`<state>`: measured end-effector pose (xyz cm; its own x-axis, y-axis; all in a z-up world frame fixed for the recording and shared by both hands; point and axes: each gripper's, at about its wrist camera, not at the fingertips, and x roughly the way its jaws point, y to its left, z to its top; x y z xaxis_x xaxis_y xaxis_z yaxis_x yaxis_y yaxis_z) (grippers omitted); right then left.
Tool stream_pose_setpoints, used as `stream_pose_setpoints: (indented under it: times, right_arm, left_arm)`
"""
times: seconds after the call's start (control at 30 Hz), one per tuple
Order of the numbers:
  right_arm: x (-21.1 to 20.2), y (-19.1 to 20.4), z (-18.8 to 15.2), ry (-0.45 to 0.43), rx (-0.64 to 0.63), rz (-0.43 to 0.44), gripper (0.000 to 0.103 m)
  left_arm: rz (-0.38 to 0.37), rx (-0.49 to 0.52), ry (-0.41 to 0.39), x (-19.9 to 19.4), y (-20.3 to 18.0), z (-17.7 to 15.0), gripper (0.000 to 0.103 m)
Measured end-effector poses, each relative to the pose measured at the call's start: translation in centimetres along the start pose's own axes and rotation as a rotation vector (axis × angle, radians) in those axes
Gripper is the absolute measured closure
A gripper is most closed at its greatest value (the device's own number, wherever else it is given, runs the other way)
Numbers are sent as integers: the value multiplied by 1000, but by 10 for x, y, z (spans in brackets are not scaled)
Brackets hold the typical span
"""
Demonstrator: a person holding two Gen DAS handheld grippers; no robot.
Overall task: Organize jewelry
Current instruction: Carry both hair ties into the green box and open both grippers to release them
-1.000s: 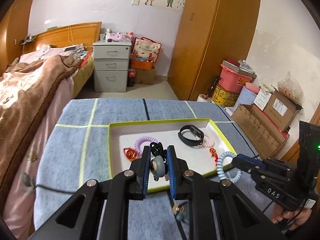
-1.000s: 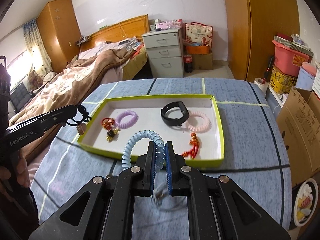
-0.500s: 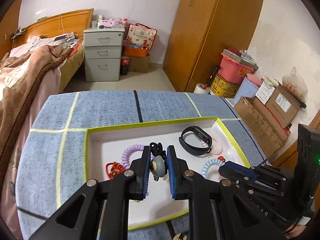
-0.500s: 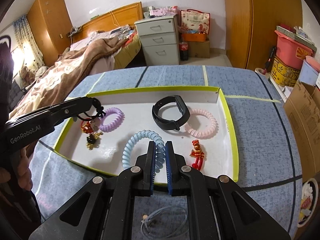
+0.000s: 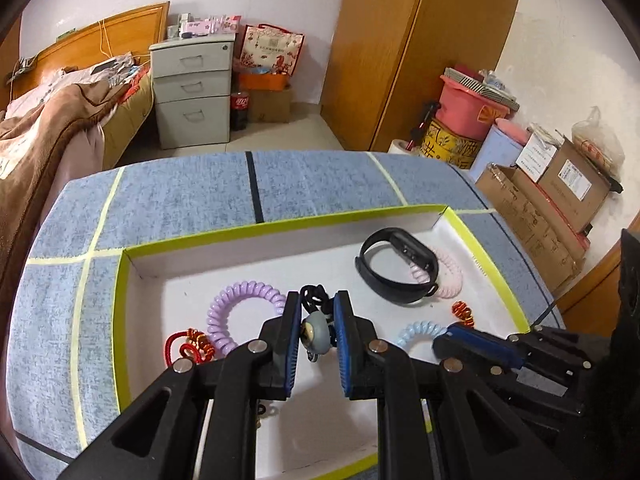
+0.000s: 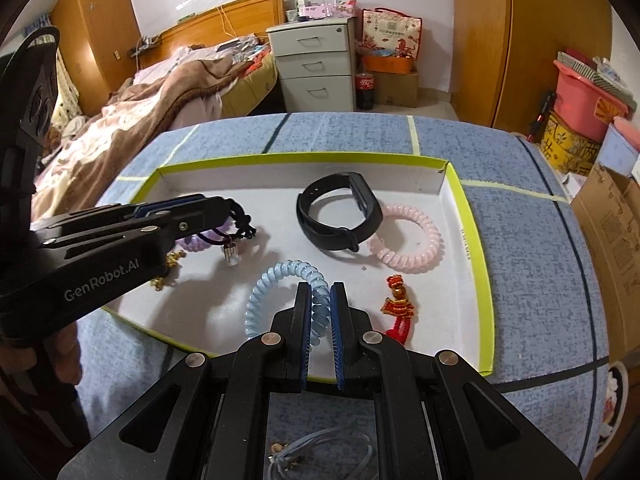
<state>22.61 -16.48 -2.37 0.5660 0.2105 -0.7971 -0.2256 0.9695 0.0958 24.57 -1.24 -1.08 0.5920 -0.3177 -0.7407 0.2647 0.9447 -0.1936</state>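
A white tray with a lime rim (image 5: 280,224) (image 6: 486,280) lies on the blue table. My left gripper (image 5: 316,312) (image 6: 224,210) is shut on a black-cord pendant (image 5: 314,334) (image 6: 231,254) and holds it over the tray's left part. My right gripper (image 6: 320,296) (image 5: 452,332) is shut on a light blue coil band (image 6: 272,284) (image 5: 416,332), low over the tray's front. In the tray lie a purple coil band (image 5: 240,300), a black wristband (image 6: 340,216) (image 5: 394,268), a pink coil band (image 6: 408,240), and red knot charms (image 6: 398,308) (image 5: 188,346).
A grey cord necklace (image 6: 320,454) lies on the table in front of the tray, under my right gripper. A bed (image 6: 160,100) stands to the left, a drawer cabinet (image 6: 316,68) behind, and cardboard boxes (image 5: 552,200) to the right.
Both grippers have moved forward from the tray's front edge to over the tray, each carrying its item. The blue band now hangs inside the tray.
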Motion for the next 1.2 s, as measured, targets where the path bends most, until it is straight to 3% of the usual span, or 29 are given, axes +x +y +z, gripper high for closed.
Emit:
stream_pose_setpoints:
  times: [0.07, 0.37, 0.8, 0.93, 0.97, 1.07, 1.2]
  right_arm:
    - [1, -1, -1, 6, 3, 1, 93]
    - [2, -2, -3, 16, -5, -16, 93]
    - [5, -3, -5, 16, 0, -15, 89]
    - [2, -1, -6, 11, -8, -11, 88]
    - [2, -1, -6, 11, -6, -10, 86]
    - [-2, -1, -6, 4, 3, -2, 64]
    - [-7, 2, -7, -9, -4, 1, 62]
  left_arm:
    - [33, 24, -3, -2, -3, -2, 86]
    - [47, 21, 2, -3, -3, -5, 85]
    - [41, 3, -15, -11, -1, -8, 62]
    - [51, 3, -20, -16, -1, -9, 62]
    - [52, -2, -20, -17, 0, -10, 62]
    - [53, -15, -21, -20, 2, -12, 60]
    - [65, -7, -33, -28, 1, -16, 59]
